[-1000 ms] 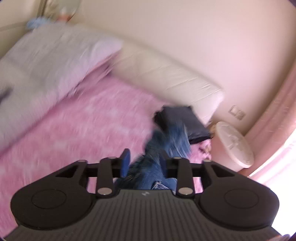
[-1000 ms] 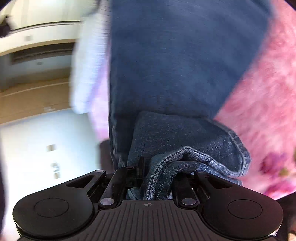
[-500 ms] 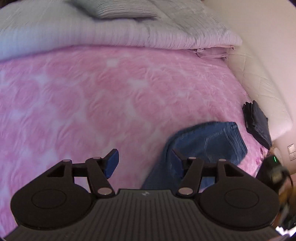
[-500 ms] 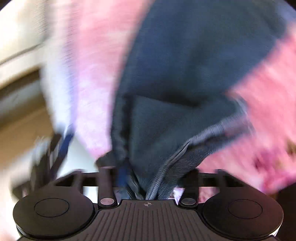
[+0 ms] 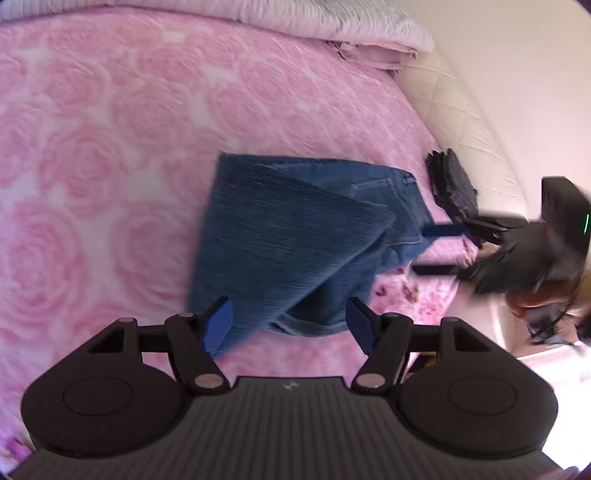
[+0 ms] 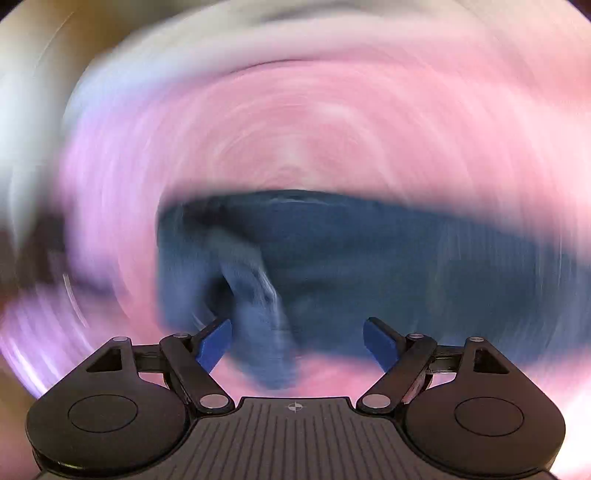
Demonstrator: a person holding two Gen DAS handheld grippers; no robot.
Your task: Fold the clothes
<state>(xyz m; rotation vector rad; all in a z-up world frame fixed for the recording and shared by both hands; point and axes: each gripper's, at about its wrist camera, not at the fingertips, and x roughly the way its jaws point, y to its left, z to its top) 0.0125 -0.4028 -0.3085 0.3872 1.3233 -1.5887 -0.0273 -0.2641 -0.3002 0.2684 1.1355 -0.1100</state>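
Observation:
Blue jeans (image 5: 295, 229) lie folded on the pink rose-patterned bedspread (image 5: 110, 147), their hem end toward me. My left gripper (image 5: 290, 325) hovers over that hem; its jaws are opening and the blue pads stand clear of the cloth. In the same view my right gripper (image 5: 437, 250) sits at the jeans' right edge with its fingers apart. The right wrist view is badly motion-blurred. It shows the right gripper (image 6: 297, 343) with jaws opening wide and a loose fold of the jeans (image 6: 369, 251) between the pads, not pressed.
A pale folded duvet (image 5: 332, 22) lies along the far side of the bed. A cream padded bed frame (image 5: 461, 122) borders the right side. A black folded garment (image 5: 452, 188) rests beside the jeans. A person's hand (image 5: 517, 273) carries the right gripper.
Both grippers have let go of the jeans, which now lie on the bed. The left view rolled and sank toward the bedspread. The right jaws went from shut on the hem to wide apart.

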